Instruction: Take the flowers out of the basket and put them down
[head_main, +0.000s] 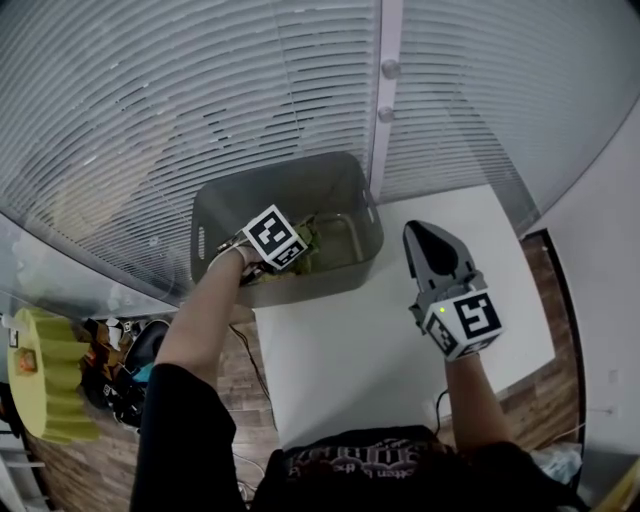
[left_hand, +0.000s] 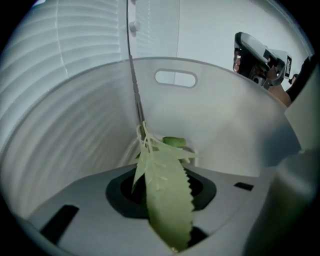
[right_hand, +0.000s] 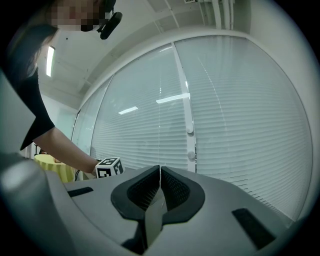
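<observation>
A serrated green leaf (left_hand: 167, 200) lies nearest, pinched in the narrow gap of the left gripper (left_hand: 161, 186), low inside the grey basket (head_main: 215, 215) where the flowers (head_main: 312, 248) rest. The right gripper (right_hand: 159, 186) hangs over the white table (head_main: 400, 340), jaws pressed together on nothing. The flowers look light and limp, and a leaf may slip or tear, so the thin stem (left_hand: 136, 95) seems the firmer hold.

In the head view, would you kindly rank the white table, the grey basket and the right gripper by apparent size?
1. white table
2. grey basket
3. right gripper, though it is likely nearer the camera, which flatters its size.
</observation>
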